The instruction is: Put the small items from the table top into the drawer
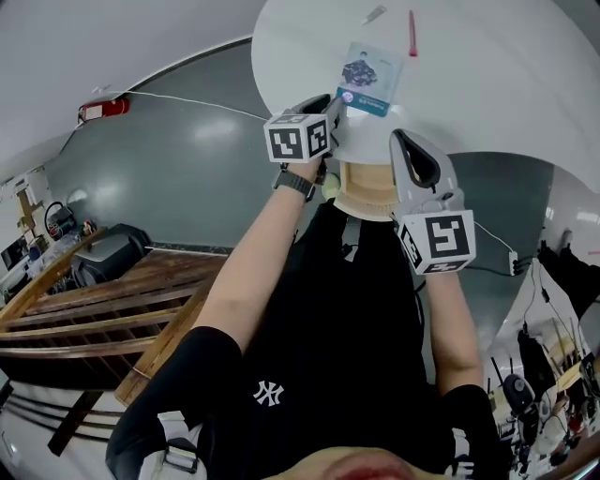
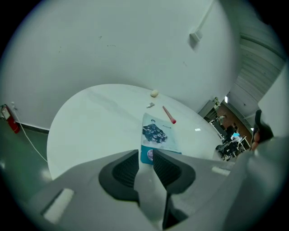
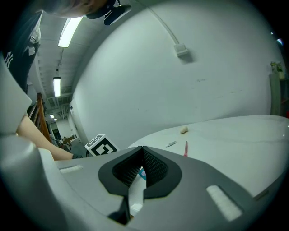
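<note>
The left gripper (image 2: 145, 155), jaws slightly apart, points at the card (image 2: 156, 134) (by the table's (image 2: 90, 122) near edge). The right gripper (image 3: 142, 151) is closed, empty.

One white counter (image 1: 487, 84) carries four small items: one blue-and-white card (image 1: 368, 77), one red pen (image 1: 412, 33), one small grey piece (image 1: 374, 13), one pale rounded lump (image 2: 154, 93).

Grey floor (image 1: 187, 178), white wall (image 2: 113, 40), wooden slats (image 1: 94, 309), red extinguisher (image 1: 103, 109).
</note>
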Available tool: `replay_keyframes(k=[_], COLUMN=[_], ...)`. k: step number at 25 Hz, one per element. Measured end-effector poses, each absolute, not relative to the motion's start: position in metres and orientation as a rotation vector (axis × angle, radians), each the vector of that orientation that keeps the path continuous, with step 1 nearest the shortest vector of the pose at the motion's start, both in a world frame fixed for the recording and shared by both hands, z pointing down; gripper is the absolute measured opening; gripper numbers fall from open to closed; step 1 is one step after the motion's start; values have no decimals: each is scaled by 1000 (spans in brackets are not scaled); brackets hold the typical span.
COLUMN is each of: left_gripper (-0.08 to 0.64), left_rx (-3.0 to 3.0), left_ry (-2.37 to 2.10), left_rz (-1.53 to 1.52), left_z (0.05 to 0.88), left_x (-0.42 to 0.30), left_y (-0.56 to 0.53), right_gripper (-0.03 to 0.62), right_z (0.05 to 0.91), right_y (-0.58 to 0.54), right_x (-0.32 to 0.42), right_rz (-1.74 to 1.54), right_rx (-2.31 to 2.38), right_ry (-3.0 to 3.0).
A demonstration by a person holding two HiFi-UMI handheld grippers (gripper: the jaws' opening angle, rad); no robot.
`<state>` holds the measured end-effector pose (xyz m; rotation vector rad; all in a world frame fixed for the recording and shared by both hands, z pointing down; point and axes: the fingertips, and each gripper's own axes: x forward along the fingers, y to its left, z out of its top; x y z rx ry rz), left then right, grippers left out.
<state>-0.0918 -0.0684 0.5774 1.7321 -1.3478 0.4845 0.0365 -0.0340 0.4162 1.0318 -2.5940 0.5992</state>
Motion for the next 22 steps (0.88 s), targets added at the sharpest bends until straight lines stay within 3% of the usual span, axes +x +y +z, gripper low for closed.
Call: replay_keyframes(k=[10,18,22], left_gripper=[105,71,9], left_rx=[1654,1655,1650], left_ry=[-1307,-1301,-1338], left_rz=[543,661,699], left_z=[595,597,596], left_x=[-90,-81,-85], left_y=[-73,-72,-74], right_gripper=[23,23,23], right_z=[427,436,437], right_y=[-34,-30,-29], right_x=[43,45,48], right_rz=[666,678,680], right_rx=[1045,1069,1085], right_ry=[-2559,-2505,-2487])
